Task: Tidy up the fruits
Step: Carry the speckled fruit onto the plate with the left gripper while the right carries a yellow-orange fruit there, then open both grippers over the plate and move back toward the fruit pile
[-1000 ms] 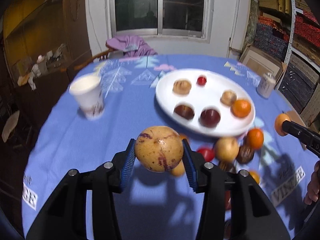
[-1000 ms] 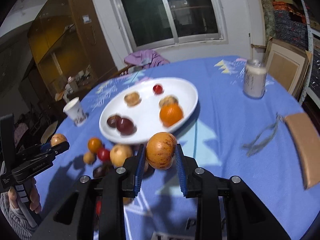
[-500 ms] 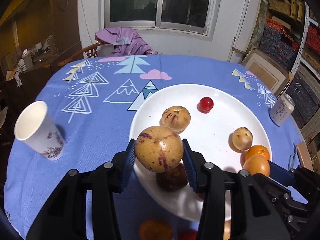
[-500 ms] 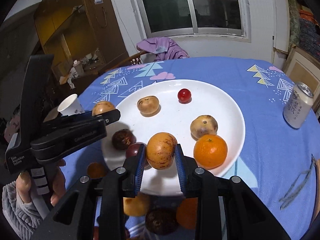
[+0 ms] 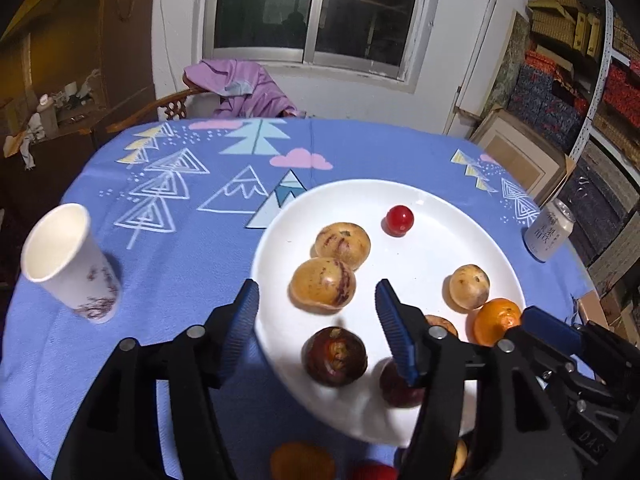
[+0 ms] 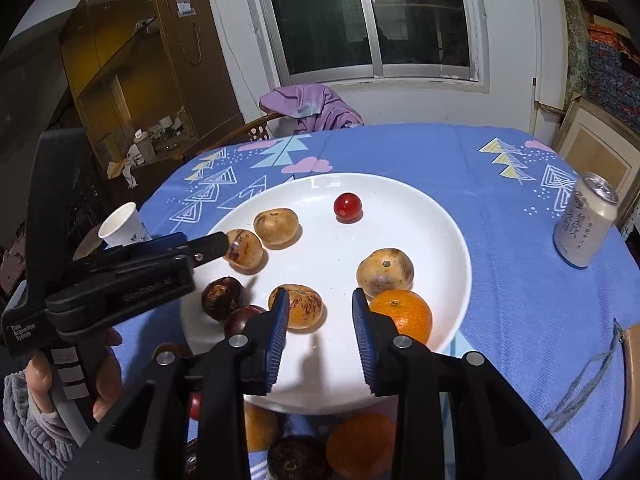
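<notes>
Left wrist view: the left tool, jaws just opening, stands apart over the white plate; a streaked yellow fruit lies between them, untouched.

Right wrist view: the right tool, likewise opening, stands apart; a speckled orange fruit lies by its left pad.

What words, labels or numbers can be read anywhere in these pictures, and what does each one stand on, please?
"Data Acquisition System": white print on the side of the left gripper.
Drink can: dark characters down its side, too blurred to read.
Paper cup: a reddish pattern, no words legible.
Note on the cabinet: too small to read.
</notes>
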`<state>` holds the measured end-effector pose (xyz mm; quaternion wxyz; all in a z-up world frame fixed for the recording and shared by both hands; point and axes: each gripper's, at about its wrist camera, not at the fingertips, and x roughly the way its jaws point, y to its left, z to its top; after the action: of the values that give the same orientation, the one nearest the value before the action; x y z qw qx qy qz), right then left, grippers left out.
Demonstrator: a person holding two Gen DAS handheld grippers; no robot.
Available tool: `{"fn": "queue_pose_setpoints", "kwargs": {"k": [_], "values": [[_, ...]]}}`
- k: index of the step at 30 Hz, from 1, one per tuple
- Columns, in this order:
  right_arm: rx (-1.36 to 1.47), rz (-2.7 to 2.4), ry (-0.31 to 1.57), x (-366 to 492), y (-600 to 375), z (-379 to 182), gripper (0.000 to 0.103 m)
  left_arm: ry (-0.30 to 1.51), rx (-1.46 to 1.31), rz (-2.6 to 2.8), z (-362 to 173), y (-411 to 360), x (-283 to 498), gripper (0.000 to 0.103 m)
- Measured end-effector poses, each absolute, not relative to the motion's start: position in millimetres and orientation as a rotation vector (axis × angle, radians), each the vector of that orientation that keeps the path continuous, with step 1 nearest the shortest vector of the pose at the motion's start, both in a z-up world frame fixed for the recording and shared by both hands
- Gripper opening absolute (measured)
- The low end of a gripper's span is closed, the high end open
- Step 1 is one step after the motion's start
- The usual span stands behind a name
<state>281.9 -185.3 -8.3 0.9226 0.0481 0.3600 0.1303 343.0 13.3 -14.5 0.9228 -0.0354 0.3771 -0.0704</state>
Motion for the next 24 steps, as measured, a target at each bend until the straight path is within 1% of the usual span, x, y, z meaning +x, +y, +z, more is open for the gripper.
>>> {"fn": "queue_pose_setpoints", "kwargs": {"k": [2, 3, 4, 5, 6, 8, 10, 14, 17, 24], "values": [[0.106, 0.257, 0.714, 270, -191, -1, 0.047, 0.747, -0.066, -0.132, -7, 20, 324, 0.061], [0.113, 0.248, 0.695, 260, -196, 3, 0.050, 0.738, -0.072, -0.122, -6, 26, 312, 0.066], [0.118, 0.240, 0.680, 252, -199, 5, 0.057, 0.733, -0.078, -0.105, -7, 33, 298, 0.069], [0.125, 0.233, 0.663, 242, -203, 7, 0.063, 0.733, -0.079, -0.094, -9, 38, 288, 0.070], [0.133, 0.223, 0.643, 228, -208, 7, 0.065, 0.739, -0.080, -0.085, -11, 43, 279, 0.070], [0.134, 0.205, 0.617, 206, -215, 5, 0.074, 0.751, -0.092, -0.061, -19, 55, 256, 0.070], [0.121, 0.177, 0.604, 186, -220, -2, 0.077, 0.768, -0.101, -0.045, -28, 63, 237, 0.070], [0.124, 0.142, 0.601, 162, -230, -10, 0.087, 0.792, -0.066, -0.009, -45, 68, 203, 0.070], [0.176, 0.136, 0.577, 159, -239, -8, 0.091, 0.796, -0.034, -0.012, -51, 62, 198, 0.070], [0.202, 0.130, 0.604, 163, -245, -11, 0.091, 0.781, 0.102, -0.032, -60, 35, 199, 0.070]]}}
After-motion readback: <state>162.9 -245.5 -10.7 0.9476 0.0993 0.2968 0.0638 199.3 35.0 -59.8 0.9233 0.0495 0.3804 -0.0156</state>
